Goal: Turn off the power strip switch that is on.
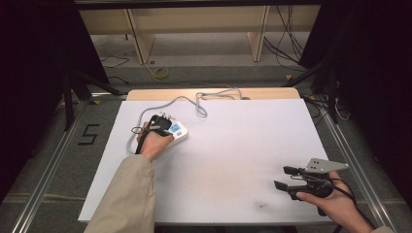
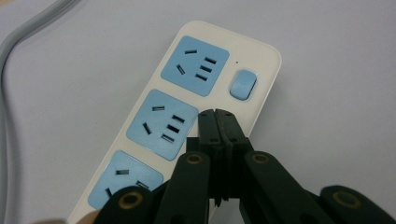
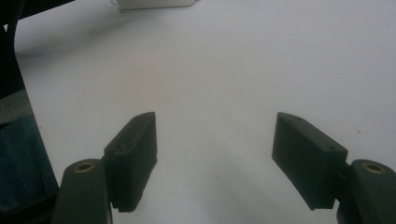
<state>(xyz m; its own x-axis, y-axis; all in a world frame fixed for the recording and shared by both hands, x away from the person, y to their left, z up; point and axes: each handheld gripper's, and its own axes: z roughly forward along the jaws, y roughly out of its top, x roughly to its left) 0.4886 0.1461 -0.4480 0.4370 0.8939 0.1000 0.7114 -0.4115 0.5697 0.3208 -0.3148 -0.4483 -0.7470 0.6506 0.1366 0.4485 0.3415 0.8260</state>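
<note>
1. The white bench [image 1: 233,160] stands over a grey floor marked with a black "5" [image 1: 89,134].
2. The power strip [image 2: 187,112] lies at the bench's left, unlabelled.
3. My left tongs [image 2: 215,113] are pressed together, empty, tips just over the strip beside its blue switch [image 2: 243,84].
4. My right tongs [image 3: 215,140] stand wide apart, empty, above bare bench.

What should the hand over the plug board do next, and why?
Probably nudge the left gripper forward and press down on the blue switch. Its fingers are shut with nothing between them, hovering over the power strip, just short of that switch.
</note>
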